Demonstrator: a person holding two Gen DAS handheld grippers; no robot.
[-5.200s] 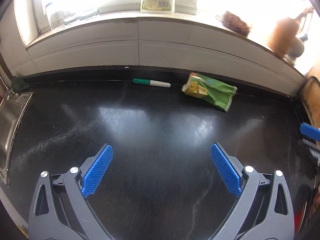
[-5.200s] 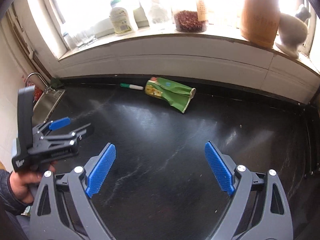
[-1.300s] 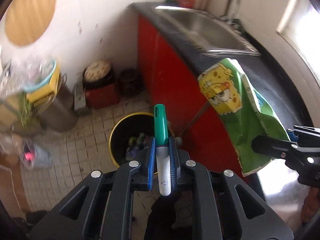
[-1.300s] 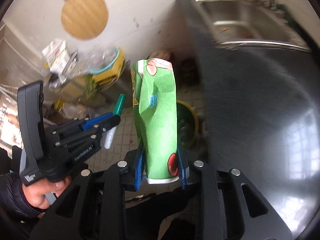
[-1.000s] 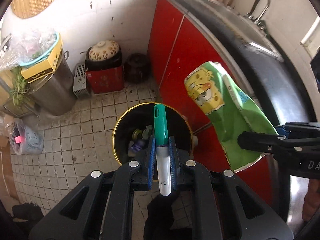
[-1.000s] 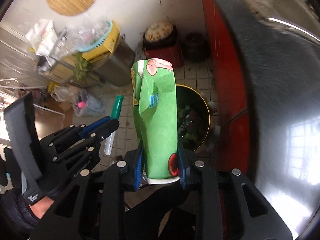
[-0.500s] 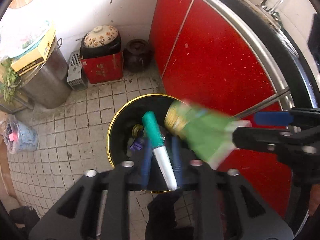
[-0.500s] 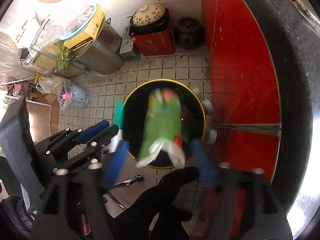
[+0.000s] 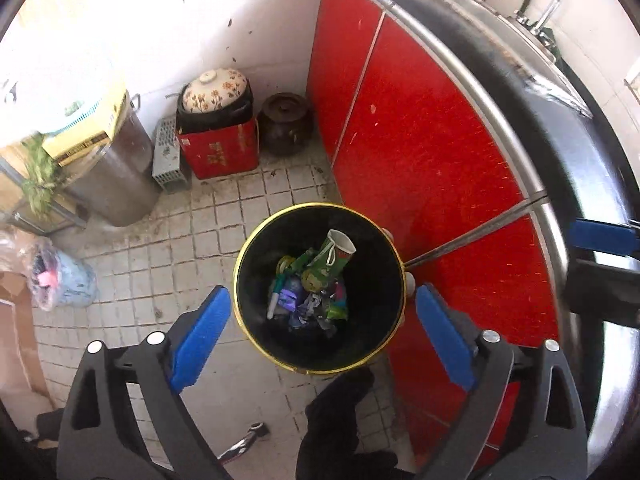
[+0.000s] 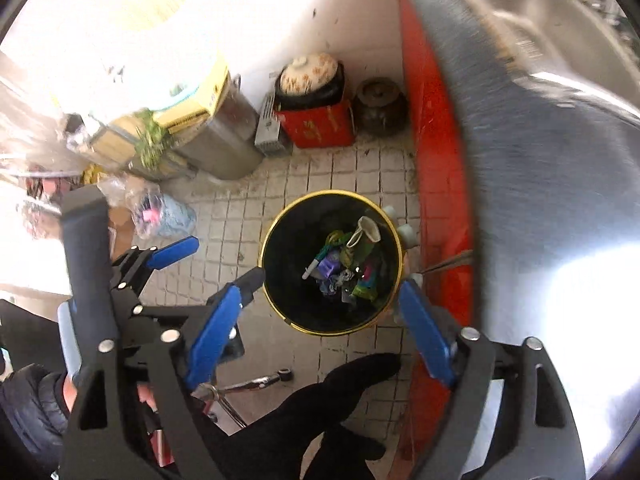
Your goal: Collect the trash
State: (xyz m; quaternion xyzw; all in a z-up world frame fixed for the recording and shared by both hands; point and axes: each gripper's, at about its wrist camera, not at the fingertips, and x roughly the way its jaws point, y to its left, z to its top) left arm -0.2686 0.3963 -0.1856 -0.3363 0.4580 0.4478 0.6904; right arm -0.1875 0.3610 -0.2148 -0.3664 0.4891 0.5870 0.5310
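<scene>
Both grippers, left (image 9: 320,330) and right (image 10: 320,326), jaws opening and empty, hang over the bin (image 9: 248,248); green bag (image 9: 334,258) and marker (image 9: 275,304) lie inside, well below.

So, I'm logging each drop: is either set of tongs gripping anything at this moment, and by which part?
Nothing is held. Both the left tongs and right tongs are opening with nothing between them; green wrapper and marker lie in the bin.

A home kitchen: red cabinets (image 9: 420,152) under a steel sink (image 10: 560,40), tiled floor (image 9: 160,264), clay pots (image 9: 285,124).
</scene>
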